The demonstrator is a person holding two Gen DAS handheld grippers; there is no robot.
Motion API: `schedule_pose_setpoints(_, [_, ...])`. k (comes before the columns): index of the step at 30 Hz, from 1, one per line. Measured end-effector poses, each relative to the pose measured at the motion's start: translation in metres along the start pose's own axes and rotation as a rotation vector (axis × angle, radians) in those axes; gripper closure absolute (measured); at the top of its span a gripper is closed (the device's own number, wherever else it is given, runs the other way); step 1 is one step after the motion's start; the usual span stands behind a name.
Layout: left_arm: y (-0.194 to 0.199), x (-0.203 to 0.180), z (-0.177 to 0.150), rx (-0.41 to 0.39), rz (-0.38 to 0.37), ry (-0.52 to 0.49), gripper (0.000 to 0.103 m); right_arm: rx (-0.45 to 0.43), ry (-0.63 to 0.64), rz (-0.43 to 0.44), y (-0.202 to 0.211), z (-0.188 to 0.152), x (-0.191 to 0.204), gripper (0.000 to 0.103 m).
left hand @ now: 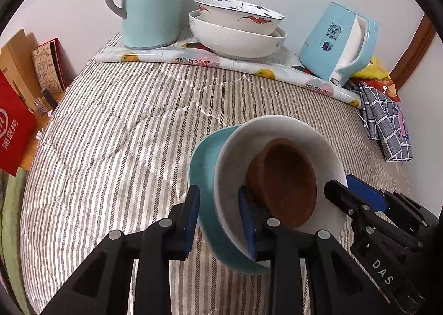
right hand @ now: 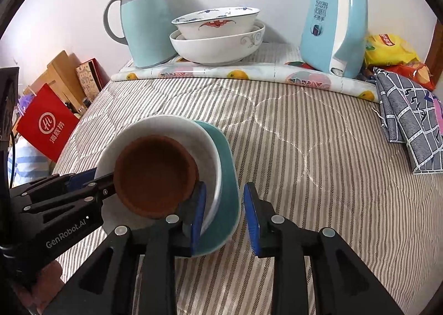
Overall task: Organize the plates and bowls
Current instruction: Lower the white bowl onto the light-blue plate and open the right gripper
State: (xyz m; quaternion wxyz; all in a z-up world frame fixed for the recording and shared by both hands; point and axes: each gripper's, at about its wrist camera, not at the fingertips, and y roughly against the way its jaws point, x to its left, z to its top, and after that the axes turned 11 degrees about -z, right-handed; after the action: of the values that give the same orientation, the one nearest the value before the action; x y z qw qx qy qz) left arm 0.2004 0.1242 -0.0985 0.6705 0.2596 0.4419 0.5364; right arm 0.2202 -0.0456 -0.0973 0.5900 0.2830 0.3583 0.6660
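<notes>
A stack of a teal plate (left hand: 206, 176), a white bowl (left hand: 279, 132) and a small brown dish (left hand: 288, 179) sits between my two grippers on the striped quilt. My left gripper (left hand: 220, 218) straddles the left rims of the plate and bowl, jaws open with gaps beside the rims. My right gripper (right hand: 225, 216) straddles the right rims of the teal plate (right hand: 228, 176) and white bowl (right hand: 166, 125), also open. The brown dish (right hand: 155, 173) lies inside the bowl. Two nested patterned bowls (left hand: 238, 30) stand at the back; they also show in the right wrist view (right hand: 218, 35).
A mint thermos jug (left hand: 149, 2) and a light blue kettle (left hand: 337, 43) stand on a fruit-print mat (left hand: 193, 59) by the wall. A checked cloth (left hand: 387, 121) and snack bags (right hand: 387, 50) lie right. A red bag (right hand: 47, 126) and boxes sit left of the bed edge.
</notes>
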Motion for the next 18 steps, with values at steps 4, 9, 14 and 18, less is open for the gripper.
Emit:
schedule_pose_setpoints(4, [0.007, -0.001, -0.005, -0.003, -0.003, 0.009, 0.075, -0.007, 0.003, 0.004, 0.007, -0.005, 0.000, 0.075])
schedule_pose_setpoints(9, [0.016, -0.003, -0.014, -0.009, -0.016, 0.018, 0.072, -0.020, -0.003, 0.018, 0.018, -0.012, -0.002, 0.075])
schedule_pose_setpoints(14, [0.030, -0.011, -0.022, -0.032, -0.016, 0.007, 0.071, -0.036, -0.006, 0.022, 0.032, -0.021, -0.002, 0.075])
schedule_pose_setpoints(18, [0.045, -0.018, -0.028, -0.061, -0.022, -0.005, 0.071, -0.055, -0.015, 0.016, 0.047, -0.027, -0.005, 0.075])
